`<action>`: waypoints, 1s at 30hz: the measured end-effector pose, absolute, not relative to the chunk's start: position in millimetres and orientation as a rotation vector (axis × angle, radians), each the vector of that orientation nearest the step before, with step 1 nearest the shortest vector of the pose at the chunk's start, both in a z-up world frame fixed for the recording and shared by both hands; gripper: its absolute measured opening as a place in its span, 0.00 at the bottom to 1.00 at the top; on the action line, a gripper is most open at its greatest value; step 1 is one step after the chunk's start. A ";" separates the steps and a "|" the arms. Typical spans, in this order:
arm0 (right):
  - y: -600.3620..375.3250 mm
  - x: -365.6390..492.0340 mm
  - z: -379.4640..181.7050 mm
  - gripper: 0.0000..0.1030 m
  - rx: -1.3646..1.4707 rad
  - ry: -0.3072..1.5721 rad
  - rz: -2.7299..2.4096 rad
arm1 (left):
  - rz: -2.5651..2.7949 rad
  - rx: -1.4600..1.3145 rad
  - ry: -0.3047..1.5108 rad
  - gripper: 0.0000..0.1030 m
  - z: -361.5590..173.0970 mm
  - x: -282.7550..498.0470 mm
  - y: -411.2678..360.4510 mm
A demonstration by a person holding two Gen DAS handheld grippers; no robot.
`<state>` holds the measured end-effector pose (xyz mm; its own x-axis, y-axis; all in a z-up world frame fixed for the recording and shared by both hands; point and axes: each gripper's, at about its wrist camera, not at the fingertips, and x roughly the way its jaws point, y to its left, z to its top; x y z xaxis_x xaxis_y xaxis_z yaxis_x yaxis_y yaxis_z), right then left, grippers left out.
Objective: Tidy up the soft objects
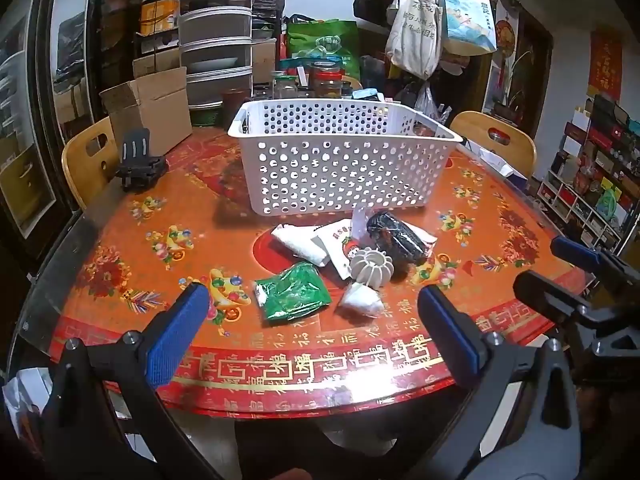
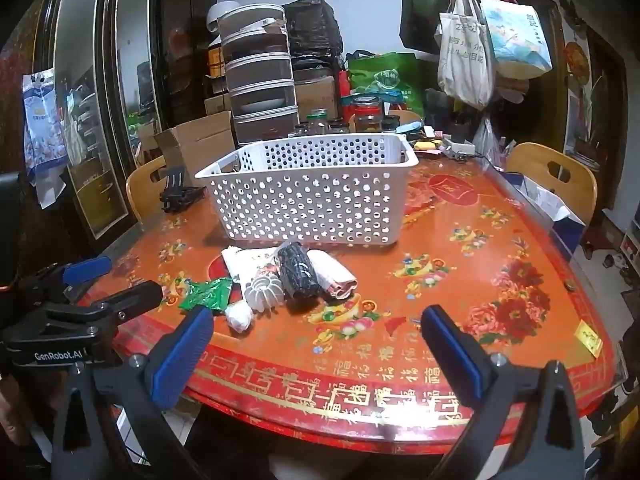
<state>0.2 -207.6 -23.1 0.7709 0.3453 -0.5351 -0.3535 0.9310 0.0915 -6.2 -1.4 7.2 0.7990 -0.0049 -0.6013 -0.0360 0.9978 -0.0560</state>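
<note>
A round red table [image 1: 132,248] with gold lettering carries a white perforated basket [image 1: 340,168] toward its middle, and a cardboard box [image 1: 156,108] stands behind to the left. Just in front of the basket lies the cluster of soft things: a black roll in clear wrap [image 1: 396,240], a green foil packet [image 1: 294,294], a folded white cloth [image 1: 298,246], a ribbed white pumpkin-shaped piece [image 1: 372,268] and a small white bundle [image 1: 360,302]. The left gripper [image 1: 316,332] and the right gripper [image 2: 320,344] hang near the table's front edge, jaws spread wide and holding nothing.
</note>
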 end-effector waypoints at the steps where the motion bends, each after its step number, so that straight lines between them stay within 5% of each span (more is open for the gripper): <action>1: -206.4 -1.9 -22.7 1.00 -0.015 0.578 0.378 | 0.016 -0.065 0.646 1.00 7.6 -6.3 -1.0; 30: -203.9 -5.1 -21.7 1.00 -0.032 0.597 0.372 | 0.017 -0.066 0.645 1.00 5.8 -7.1 -1.5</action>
